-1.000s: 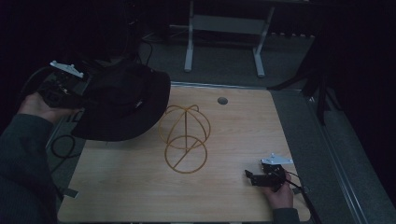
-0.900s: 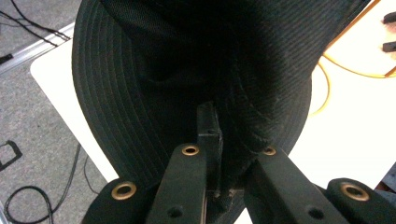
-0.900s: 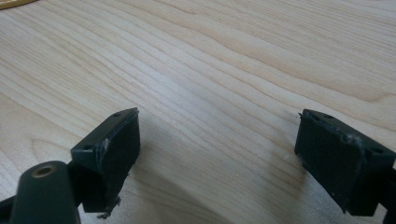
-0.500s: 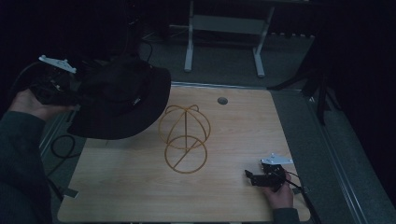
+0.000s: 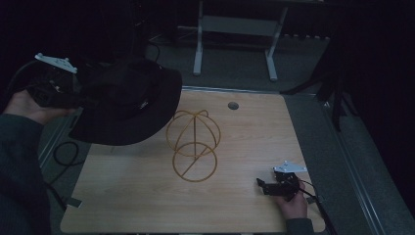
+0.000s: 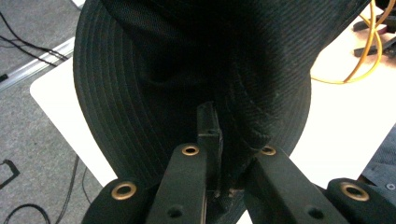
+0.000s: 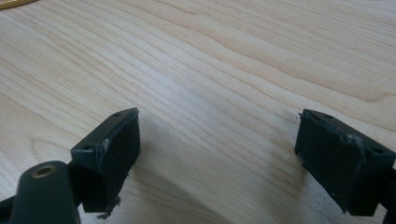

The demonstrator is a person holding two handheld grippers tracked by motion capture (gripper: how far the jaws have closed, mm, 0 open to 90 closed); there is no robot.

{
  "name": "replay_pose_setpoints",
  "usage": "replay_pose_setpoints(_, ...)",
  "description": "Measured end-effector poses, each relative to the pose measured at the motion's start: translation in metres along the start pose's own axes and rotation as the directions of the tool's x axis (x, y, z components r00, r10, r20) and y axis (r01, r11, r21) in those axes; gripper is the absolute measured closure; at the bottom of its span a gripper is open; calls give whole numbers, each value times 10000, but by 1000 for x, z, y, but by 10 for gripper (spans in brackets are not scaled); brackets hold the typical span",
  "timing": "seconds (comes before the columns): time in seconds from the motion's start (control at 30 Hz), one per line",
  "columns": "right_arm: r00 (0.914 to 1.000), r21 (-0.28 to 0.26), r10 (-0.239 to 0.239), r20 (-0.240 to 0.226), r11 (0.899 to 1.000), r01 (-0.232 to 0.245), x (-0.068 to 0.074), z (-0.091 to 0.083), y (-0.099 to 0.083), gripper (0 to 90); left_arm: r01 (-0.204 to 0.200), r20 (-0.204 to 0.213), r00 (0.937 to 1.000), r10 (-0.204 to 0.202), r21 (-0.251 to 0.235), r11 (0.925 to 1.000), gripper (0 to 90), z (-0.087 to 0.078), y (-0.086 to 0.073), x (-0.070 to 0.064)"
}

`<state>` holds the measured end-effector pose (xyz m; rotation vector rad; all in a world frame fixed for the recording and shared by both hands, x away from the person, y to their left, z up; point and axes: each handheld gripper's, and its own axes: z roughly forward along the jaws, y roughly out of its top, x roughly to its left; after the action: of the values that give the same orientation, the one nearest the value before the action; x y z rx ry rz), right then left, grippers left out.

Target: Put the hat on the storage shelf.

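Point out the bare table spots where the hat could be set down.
Bare wood lies along the near edge of the table, between the wire stand and the right gripper, and at the far right by the round hole. The far left is crowded: the hat, held by the left gripper, hangs above it.

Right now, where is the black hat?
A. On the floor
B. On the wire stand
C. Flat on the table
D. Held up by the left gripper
D: the left gripper is shut on the hat, lifted left of the wire stand.
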<state>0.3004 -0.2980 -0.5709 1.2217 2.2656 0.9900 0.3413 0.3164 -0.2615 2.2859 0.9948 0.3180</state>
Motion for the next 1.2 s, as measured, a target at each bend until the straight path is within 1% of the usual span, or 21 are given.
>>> replay_pose_setpoints(0.27, 10000, -2, -7, -3, 10000, 7, 0, 0, 0, 140, -206, 165, 9996, 209, -188, 9996, 886, -8, 2, -5)
replay_pose_setpoints(0.3, 10000, 1, -5, -3, 10000, 5, 0, 0, 0, 140, -183, 202, 9996, 187, -224, 9996, 886, -9, 2, -5)
replay_pose_setpoints(0.43, 10000, 1, -10, -2, 10000, 10, 0, 0, 0, 140, -295, 328, 9990, 302, -215, 9993, 886, -11, 1, -7)
replay_pose_setpoints(0.7, 10000, 5, 2, -2, 10000, -2, 0, 0, 0, 140, -527, 602, 9967, 542, -247, 9983, 886, -15, 4, -13)
replay_pose_setpoints(0.87, 10000, 3, -7, 0, 10000, 7, 0, 0, 0, 140, -668, 770, 9946, 689, -296, 9973, 886, -15, 7, -16)
replay_pose_setpoints(0.9, 10000, 2, -10, -3, 10000, 10, 0, 0, 0, 140, -647, 810, 9945, 671, -318, 9974, 886, -15, 7, -17)
replay_pose_setpoints(1.2, 10000, -4, 1, -5, 10000, -1, 0, 0, 0, 140, -881, 1145, 9892, 920, -388, 9954, 887, -12, 15, -24)
